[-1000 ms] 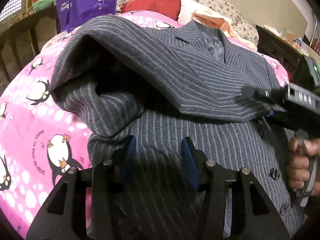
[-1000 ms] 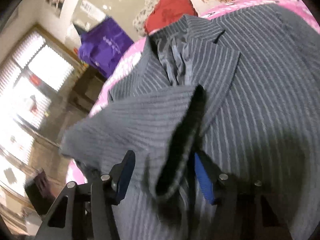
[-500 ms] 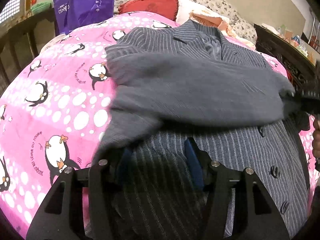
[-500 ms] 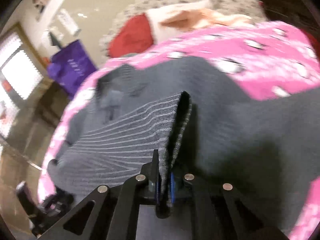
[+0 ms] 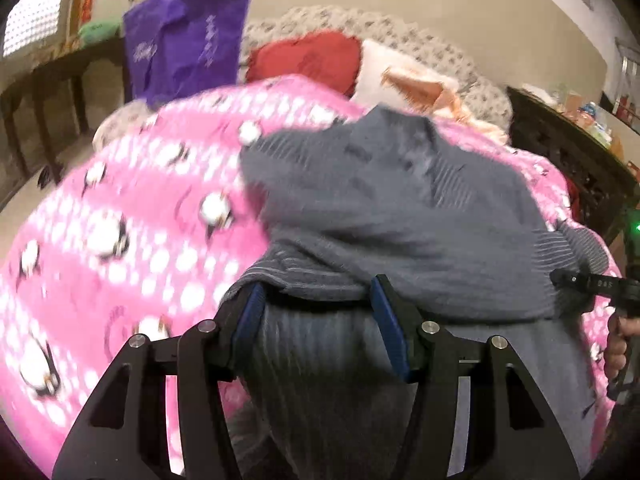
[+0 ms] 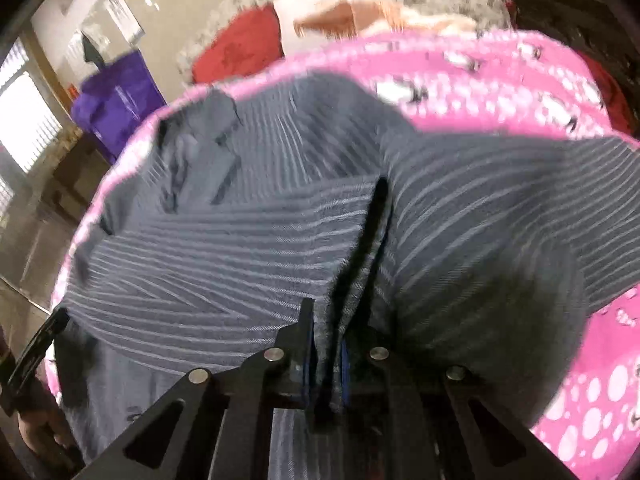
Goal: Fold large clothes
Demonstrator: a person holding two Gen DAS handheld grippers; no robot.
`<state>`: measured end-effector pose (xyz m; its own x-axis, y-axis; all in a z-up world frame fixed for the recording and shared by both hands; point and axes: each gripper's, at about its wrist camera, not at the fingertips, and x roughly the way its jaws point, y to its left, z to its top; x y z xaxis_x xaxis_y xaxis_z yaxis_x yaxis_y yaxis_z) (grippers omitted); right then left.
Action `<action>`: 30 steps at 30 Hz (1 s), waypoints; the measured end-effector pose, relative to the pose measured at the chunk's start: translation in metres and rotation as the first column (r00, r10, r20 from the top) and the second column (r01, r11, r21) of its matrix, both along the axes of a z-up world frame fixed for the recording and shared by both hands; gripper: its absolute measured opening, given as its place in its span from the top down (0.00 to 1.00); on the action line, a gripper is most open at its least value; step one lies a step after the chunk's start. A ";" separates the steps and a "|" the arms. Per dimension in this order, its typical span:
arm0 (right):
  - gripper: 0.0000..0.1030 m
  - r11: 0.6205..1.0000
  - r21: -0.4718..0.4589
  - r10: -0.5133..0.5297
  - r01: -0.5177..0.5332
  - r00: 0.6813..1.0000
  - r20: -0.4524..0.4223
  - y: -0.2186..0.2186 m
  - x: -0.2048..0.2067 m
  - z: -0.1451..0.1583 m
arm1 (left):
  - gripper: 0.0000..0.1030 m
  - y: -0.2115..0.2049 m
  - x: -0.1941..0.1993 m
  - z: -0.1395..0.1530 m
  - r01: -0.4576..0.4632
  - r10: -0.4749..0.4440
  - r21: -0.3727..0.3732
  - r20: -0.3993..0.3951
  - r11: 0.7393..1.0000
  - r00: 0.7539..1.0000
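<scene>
- Your right gripper [image 6: 326, 356] is clamped tight on a fold of the grey striped jacket [image 6: 248, 248], the cloth edge standing up between its blue pads.
- Its jaws have just been closing, and the fabric is pinched between them.
- The jacket lies spread on the pink penguin blanket [image 6: 500, 76], collar at the far end, with the sleeve drawn across the body toward the right side.
- Your left gripper [image 5: 320, 316] has its fingers parted; the jacket's near part lies between them, and I see no pinch on the cloth, though the picture is blurred.
- In the left wrist view the folded layer of the jacket [image 5: 400, 216] crosses just beyond the left fingertips, lying over the lower front panel.
- At the right edge of that view you can see your hand [image 5: 618, 348] around the handle of the right gripper [image 5: 560, 278], whose tip meets the sleeve end.
- Far behind, a red cushion [image 5: 308, 60] and a purple bag [image 5: 184, 44] sit past the blanket's far edge.
- A dark wooden table [image 5: 60, 72] stands at the far left.
</scene>
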<state>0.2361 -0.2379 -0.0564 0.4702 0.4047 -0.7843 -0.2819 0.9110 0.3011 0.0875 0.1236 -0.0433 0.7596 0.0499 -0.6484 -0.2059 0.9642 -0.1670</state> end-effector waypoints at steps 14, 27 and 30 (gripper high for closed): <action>0.79 1.000 0.004 0.006 -0.007 0.975 0.222 -0.002 -0.043 0.047 | 0.47 -0.027 -0.025 0.006 0.066 -0.070 -0.082 -0.055 0.995 0.996; 0.79 0.996 -0.093 0.015 -0.011 0.999 0.037 0.024 -0.030 -0.033 | 0.45 -0.007 0.050 -0.050 0.058 -0.045 0.071 -0.174 0.996 0.984; 0.79 0.991 -0.135 0.019 -0.016 0.999 0.026 0.029 -0.025 -0.021 | 0.46 0.001 0.055 -0.029 0.018 -0.016 0.009 -0.159 1.000 0.987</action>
